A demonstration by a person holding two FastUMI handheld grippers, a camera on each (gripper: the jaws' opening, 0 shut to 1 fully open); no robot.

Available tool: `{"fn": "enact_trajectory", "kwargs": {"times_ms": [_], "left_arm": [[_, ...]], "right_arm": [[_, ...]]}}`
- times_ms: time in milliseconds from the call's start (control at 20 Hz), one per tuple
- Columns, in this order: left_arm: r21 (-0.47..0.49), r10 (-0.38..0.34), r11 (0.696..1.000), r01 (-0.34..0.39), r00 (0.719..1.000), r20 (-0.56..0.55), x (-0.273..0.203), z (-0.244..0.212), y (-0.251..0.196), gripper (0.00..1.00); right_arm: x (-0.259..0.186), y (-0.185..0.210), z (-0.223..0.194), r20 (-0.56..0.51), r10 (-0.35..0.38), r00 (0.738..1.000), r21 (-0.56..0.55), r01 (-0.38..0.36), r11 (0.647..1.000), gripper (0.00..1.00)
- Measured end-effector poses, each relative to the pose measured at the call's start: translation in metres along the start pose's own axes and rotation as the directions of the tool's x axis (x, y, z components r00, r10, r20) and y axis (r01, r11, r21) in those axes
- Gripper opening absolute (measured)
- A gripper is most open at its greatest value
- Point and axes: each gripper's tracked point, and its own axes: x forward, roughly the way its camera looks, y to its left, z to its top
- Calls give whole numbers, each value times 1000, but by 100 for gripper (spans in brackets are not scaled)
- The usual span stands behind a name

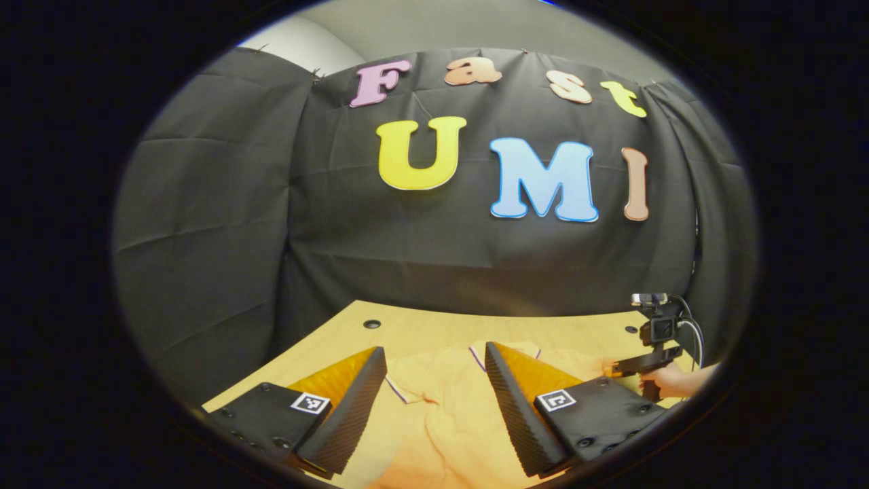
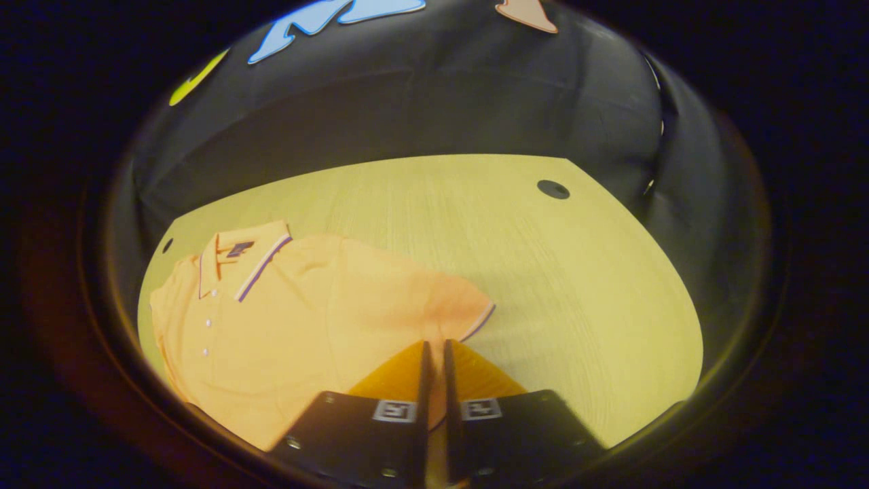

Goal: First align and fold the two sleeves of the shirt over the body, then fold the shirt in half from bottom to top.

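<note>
Left gripper (image 1: 434, 360), left gripper view: fingers are standing wide apart, holding nothing, hovering over the near part of the shirt (image 1: 441, 414). The orange cloth is lying rumpled between and beyond them on the table (image 1: 421, 329). A striped collar edge is showing just past the fingertips, toward the far side. At far right a hand (image 1: 672, 380) is holding the other gripper low near the table's right edge.

Right gripper (image 2: 434, 350), right gripper view: fingers are drawn almost together, a thin gap remaining, with the hem of the shirt's sleeve (image 2: 434, 305) running in at their tips. Whether both are pressing on the cloth cannot be told.

Shirt (image 2: 271, 319), right gripper view: it is lying flat on the left half of the table (image 2: 543, 272), button side up. Its long axis is running near to far, collar (image 2: 237, 261) pointing to the far left corner, the sleeve spreading right toward the fingers.

Table, far part: bare wood with a round dark hole (image 2: 553, 189) near the far right corner.
</note>
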Motion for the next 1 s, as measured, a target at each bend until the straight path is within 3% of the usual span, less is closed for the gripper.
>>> {"fn": "enact_trajectory", "kwargs": {"times_ms": [50, 350, 550, 800, 1000], "left_arm": [[2, 3, 1000, -3, 1000, 2, 0, 0, 1, 94], [-17, 14, 1000, -14, 1000, 4, -7, -1, 6, 94], [-28, 17, 999, -17, 1000, 7, -11, -1, 7, 94], [-34, 40, 999, -40, 999, 11, -18, -2, 16, 94], [-42, 71, 997, -70, 997, 11, -23, -4, 29, 94]], "right_arm": [[-2, 1, 6, 19, 2, 1000, -1, -2, 1000, 2], [-30, 22, 39, 141, 36, 989, -68, -27, 997, 2], [-49, 59, 52, 189, 118, 975, -152, -89, 984, 2], [-55, 110, 40, 179, 216, 960, -301, -156, 941, 2], [-51, 131, 26, 146, 247, 958, -364, -180, 914, 2]]}}
